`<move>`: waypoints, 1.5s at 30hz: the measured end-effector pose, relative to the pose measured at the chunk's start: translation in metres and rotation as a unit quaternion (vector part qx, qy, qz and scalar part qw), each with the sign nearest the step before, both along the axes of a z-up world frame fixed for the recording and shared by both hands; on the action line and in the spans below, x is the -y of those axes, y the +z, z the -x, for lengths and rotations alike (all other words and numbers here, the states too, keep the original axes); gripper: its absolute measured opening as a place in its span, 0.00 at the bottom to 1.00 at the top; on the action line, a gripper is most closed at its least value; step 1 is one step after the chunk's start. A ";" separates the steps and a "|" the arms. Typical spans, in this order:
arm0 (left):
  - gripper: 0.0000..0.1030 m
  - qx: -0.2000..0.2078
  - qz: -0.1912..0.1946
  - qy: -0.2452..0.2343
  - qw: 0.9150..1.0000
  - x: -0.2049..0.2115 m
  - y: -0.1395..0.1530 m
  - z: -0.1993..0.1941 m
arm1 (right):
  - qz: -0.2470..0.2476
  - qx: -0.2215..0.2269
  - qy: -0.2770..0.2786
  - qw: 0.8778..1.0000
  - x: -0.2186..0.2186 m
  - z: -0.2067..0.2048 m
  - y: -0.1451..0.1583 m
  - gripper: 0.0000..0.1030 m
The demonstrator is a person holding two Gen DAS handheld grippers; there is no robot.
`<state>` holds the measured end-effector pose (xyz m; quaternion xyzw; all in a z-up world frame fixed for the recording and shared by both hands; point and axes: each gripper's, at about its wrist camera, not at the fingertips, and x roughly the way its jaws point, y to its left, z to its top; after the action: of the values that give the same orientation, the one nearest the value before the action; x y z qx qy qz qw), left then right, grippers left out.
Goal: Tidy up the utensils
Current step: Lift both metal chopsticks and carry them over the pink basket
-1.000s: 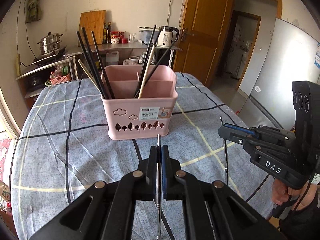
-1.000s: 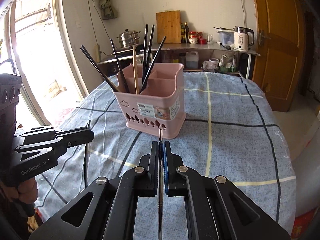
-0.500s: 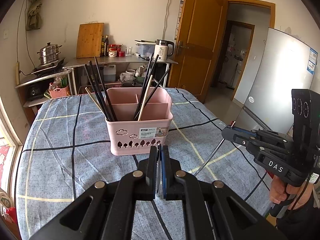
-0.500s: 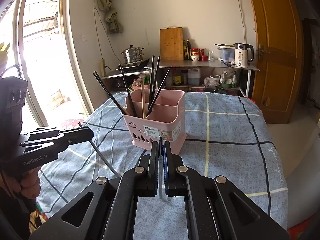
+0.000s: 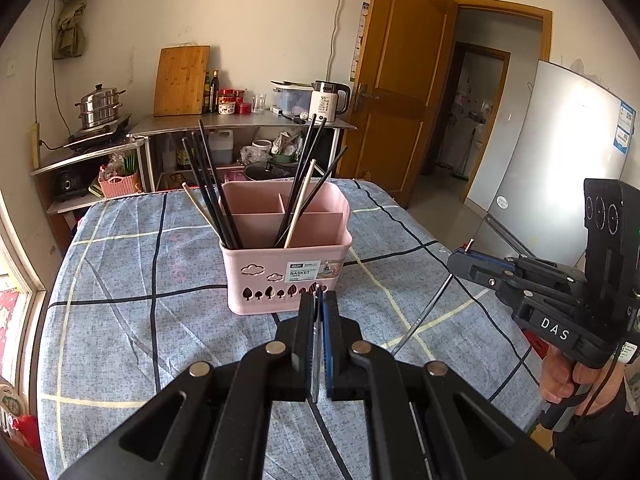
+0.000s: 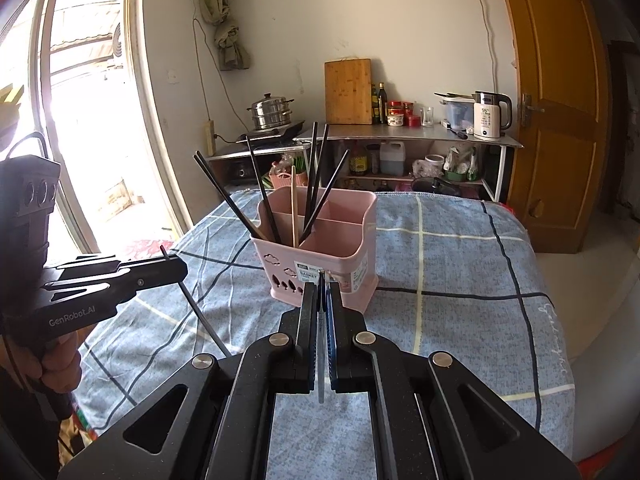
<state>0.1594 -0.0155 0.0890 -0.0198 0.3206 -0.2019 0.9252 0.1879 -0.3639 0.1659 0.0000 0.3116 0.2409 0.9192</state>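
Two handheld grippers face a pink basket [image 5: 286,256] standing on a blue checked tablecloth [image 5: 132,280]. The left gripper [image 5: 318,312] and right gripper [image 6: 321,300] each have jaws clamped on a thin metal chopstick [image 5: 420,320], held above the cloth. Black chopsticks [image 5: 208,188] and a pale one lean in the basket's compartments.

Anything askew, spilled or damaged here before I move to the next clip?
Nothing stands out. The pink basket stands upright on the cloth, chopsticks leaning inside it. Each gripper, left and right, is shut on one thin metal chopstick.
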 end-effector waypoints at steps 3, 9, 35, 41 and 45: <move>0.04 0.004 0.003 0.001 1.000 -0.005 0.008 -0.004 | -0.005 0.004 0.004 1.000 -0.002 -0.004 0.005 0.04; 0.04 0.017 0.000 0.011 1.000 -0.014 0.031 -0.018 | -0.012 0.016 0.014 1.000 -0.010 -0.015 0.018 0.04; 0.04 0.066 0.006 0.023 0.998 -0.026 0.087 -0.110 | -0.054 0.085 0.028 0.994 -0.068 -0.100 0.069 0.04; 0.04 0.042 0.003 0.024 0.999 -0.024 0.066 -0.127 | -0.046 0.069 0.029 0.996 -0.076 -0.113 0.053 0.04; 0.04 0.027 0.001 0.023 0.999 -0.023 0.054 -0.135 | -0.038 0.061 0.030 0.997 -0.079 -0.118 0.045 0.04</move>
<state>0.2940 0.0077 0.1434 -0.0227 0.2946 -0.1809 0.9381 0.3063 -0.2852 0.2113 0.0112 0.2453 0.2793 0.9283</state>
